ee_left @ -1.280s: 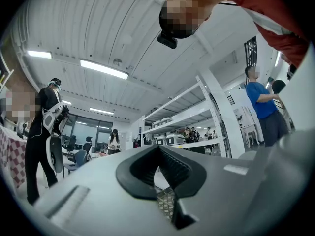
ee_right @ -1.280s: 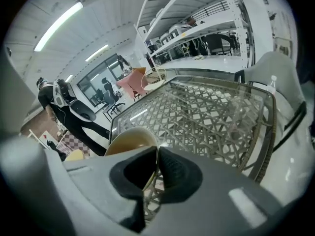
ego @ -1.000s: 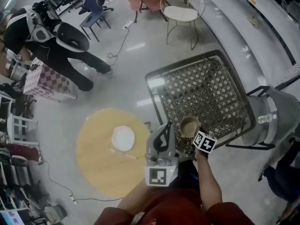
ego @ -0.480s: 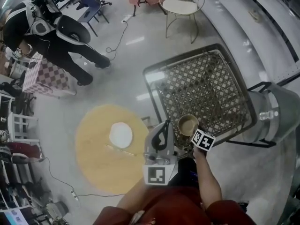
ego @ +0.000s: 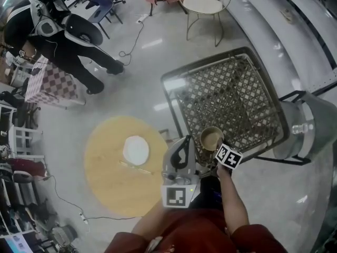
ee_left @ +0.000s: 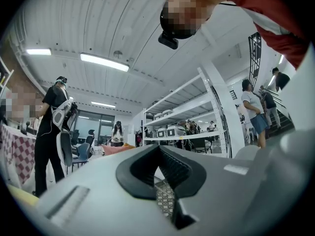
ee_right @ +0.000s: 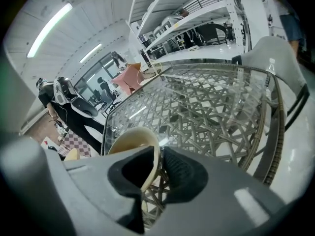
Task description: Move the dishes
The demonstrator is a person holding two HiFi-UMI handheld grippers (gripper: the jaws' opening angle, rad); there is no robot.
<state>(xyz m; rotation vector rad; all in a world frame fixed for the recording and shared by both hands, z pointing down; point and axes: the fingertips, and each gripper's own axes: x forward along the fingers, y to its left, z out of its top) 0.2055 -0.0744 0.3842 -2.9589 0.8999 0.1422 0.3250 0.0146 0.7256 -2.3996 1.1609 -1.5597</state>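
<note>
A beige bowl [ego: 211, 138] rests on the near edge of the glass-topped lattice table [ego: 231, 99]. My right gripper [ego: 216, 149] points down at it. In the right gripper view the bowl [ee_right: 129, 140] has its rim between the jaws of the right gripper [ee_right: 158, 154]. Those jaws have just been opening, and a slim gap shows beside the rim. My left gripper [ego: 181, 152] hovers just left of the bowl, pointing about level. The left gripper [ee_left: 158, 149] is shut with nothing in it. A white plate [ego: 136, 149] lies on the round yellow table [ego: 105, 178].
A thin stick [ego: 136, 167] lies beside the plate. A grey chair [ego: 310, 125] stands right of the lattice table, and a round wire chair [ego: 202, 7] stands beyond it. A person in black [ego: 58, 36] stands at the far left by a checkered cloth [ego: 50, 91].
The bowl and both grippers keep their places at the lattice table's near edge. Only the head view has shifted slightly.
</note>
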